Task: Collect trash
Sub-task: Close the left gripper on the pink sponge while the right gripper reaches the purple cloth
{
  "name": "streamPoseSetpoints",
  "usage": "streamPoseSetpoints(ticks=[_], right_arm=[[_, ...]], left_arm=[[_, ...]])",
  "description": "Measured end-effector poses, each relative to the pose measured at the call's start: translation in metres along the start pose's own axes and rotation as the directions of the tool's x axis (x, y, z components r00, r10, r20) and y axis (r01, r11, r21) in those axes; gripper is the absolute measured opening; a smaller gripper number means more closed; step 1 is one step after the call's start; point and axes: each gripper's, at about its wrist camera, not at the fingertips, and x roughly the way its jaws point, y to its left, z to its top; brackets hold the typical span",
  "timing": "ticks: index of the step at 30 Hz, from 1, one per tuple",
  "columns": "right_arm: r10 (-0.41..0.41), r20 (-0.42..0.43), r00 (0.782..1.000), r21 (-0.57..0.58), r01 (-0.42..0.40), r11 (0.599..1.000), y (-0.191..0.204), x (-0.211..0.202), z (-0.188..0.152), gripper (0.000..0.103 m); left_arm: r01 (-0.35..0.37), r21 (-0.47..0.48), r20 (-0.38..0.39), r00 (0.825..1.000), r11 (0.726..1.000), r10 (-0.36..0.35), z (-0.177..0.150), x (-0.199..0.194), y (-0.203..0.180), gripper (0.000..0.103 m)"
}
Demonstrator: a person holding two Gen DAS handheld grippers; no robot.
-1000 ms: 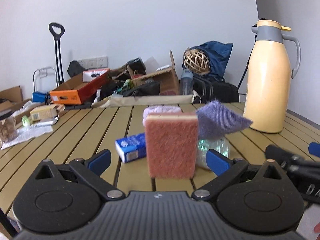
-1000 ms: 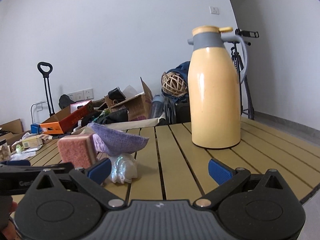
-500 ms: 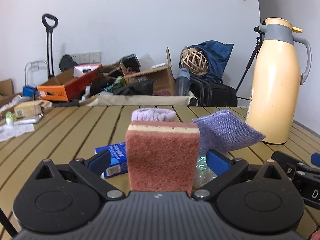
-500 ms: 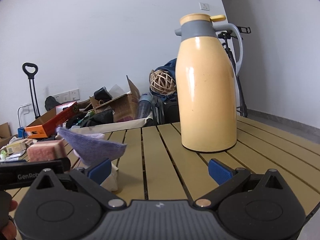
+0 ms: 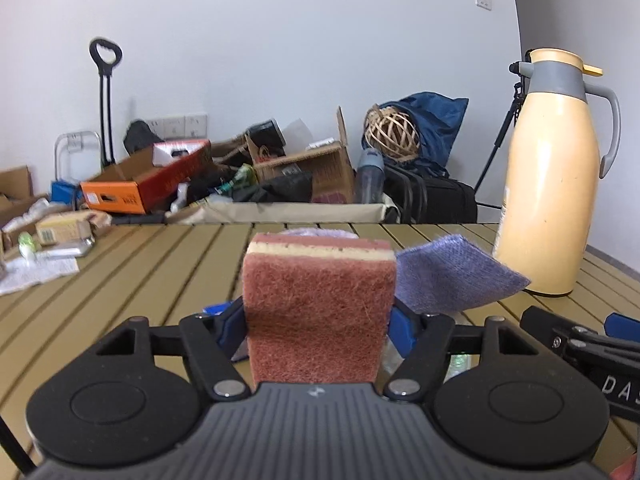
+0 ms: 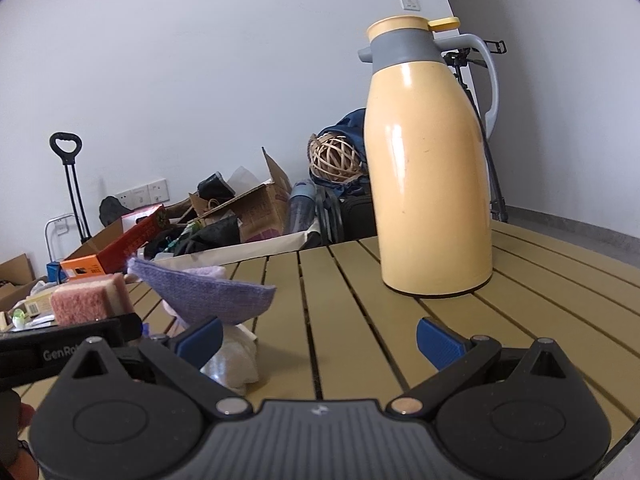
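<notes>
Sponge (image 5: 318,316) is standing on edge on slatted table (image 5: 152,280), sitting btwn left gripper (image 5: 316,326) pads, which are closing onto its sides. Squeeze should be gentle and centred, imo, w/ lift held off till both pads are seating. Left gripper is pointing slightly downward; right gripper (image 6: 318,342) is hovering spread apart, nothing btwn its fingers, beside purple cloth (image 6: 208,296).

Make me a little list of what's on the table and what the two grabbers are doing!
table: tan slats
left gripper: jaws closing, sponge upright between them
right gripper: jaws open, nothing between them
cloth: purple, right of the sponge, by the right gripper's left jaw
wrapper: crinkly, under the cloth
jug: yellow, upright, far right
</notes>
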Motion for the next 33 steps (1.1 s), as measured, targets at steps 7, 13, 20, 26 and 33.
streamPoseSetpoints(ticks=[7, 13, 20, 26, 33], right_arm=[[0.029, 0.002, 1.0, 0.032, -0.03, 0.999, 0.013, 0.003, 0.001, 0.103], [0.086, 0.037, 0.996, 0.017, -0.087, 0.996, 0.032, 0.0, 0.006, 0.103], [0.098, 0.055, 0.994, -0.043, -0.096, 0.994, 0.059, 0.009, 0.017, 0.103], [0.087, -0.028, 0.996, -0.069, -0.088, 0.994, 0.069, 0.032, 0.024, 0.103], [0.102, -0.073, 0.992, -0.045, -0.106, 0.993, 0.064, 0.042, 0.024, 0.079]], left_arm=[[-0.043, -0.013, 0.004, 0.999, 0.999, 0.043, 0.008, -0.007, 0.023, 0.07], [-0.082, -0.032, 0.006, 0.997, 0.996, 0.082, 0.015, -0.014, 0.047, 0.07], [-0.095, -0.054, 0.003, 0.995, 0.994, 0.095, 0.019, -0.016, 0.062, 0.07], [-0.106, -0.057, -0.001, 0.994, 0.993, 0.106, 0.019, -0.015, 0.065, 0.07], [-0.116, -0.059, -0.012, 0.993, 0.992, 0.115, 0.018, -0.011, 0.066, 0.07]])
